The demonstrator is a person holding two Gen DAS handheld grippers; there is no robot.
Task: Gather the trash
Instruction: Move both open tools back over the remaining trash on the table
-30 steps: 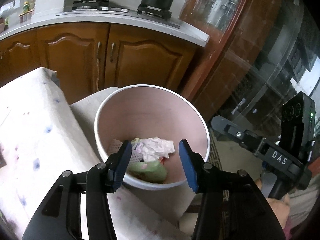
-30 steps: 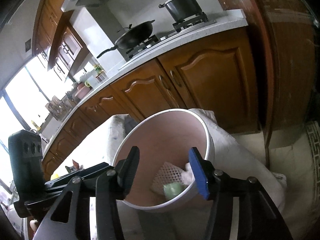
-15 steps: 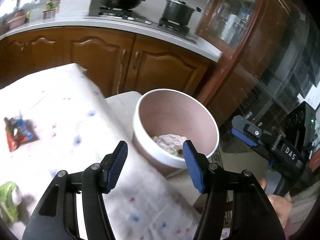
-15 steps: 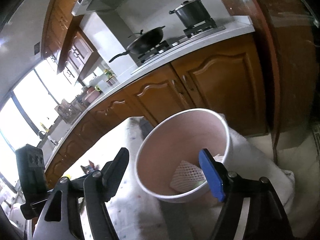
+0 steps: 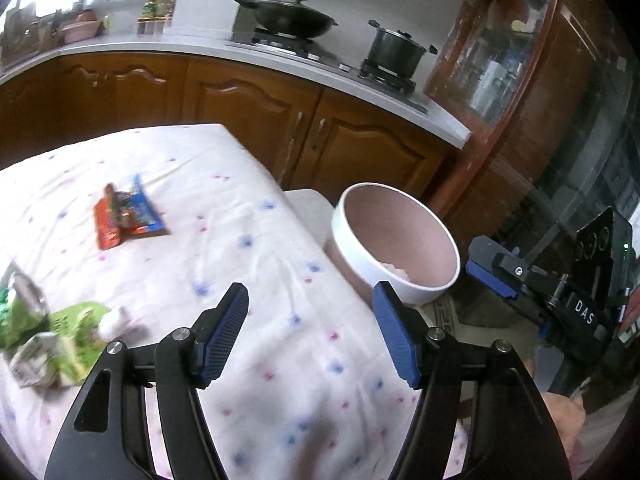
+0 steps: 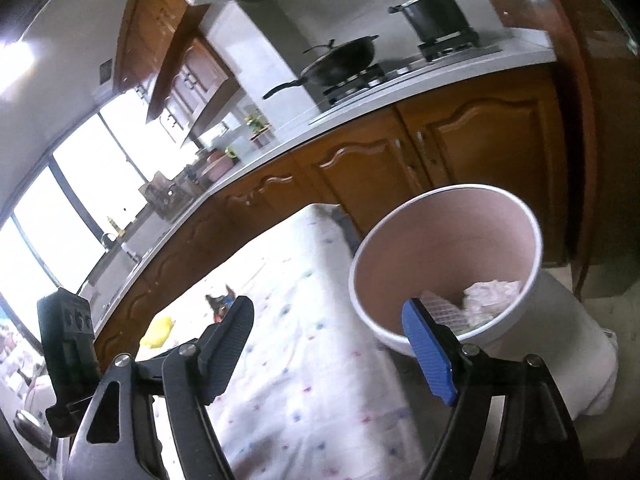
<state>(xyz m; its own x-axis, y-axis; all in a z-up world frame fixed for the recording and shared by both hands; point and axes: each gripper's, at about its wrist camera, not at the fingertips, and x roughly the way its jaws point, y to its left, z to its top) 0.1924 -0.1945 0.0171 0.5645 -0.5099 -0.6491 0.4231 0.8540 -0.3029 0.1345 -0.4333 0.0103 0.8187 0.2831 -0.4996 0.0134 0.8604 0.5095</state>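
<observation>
On the tablecloth (image 5: 256, 240), red wrapper (image 5: 126, 218), long axis toward the counter (image 5: 200, 46).

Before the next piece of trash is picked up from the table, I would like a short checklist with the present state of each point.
1. Left hand-held gripper carries nothing: ok, its jaws are opening and only the tablecloth shows between them.
2. Right hand-held gripper carries nothing: ok, jaws opening, nothing between them.
3. Trash remains on the table: ok, a red and blue wrapper and green packets lie on the cloth.
4. Bin upright and open beside the table: ok.
5. Room left in the bin: ok, crumpled paper sits low inside.
6. Yellow object is trash: cannot tell, too blurred.
</observation>
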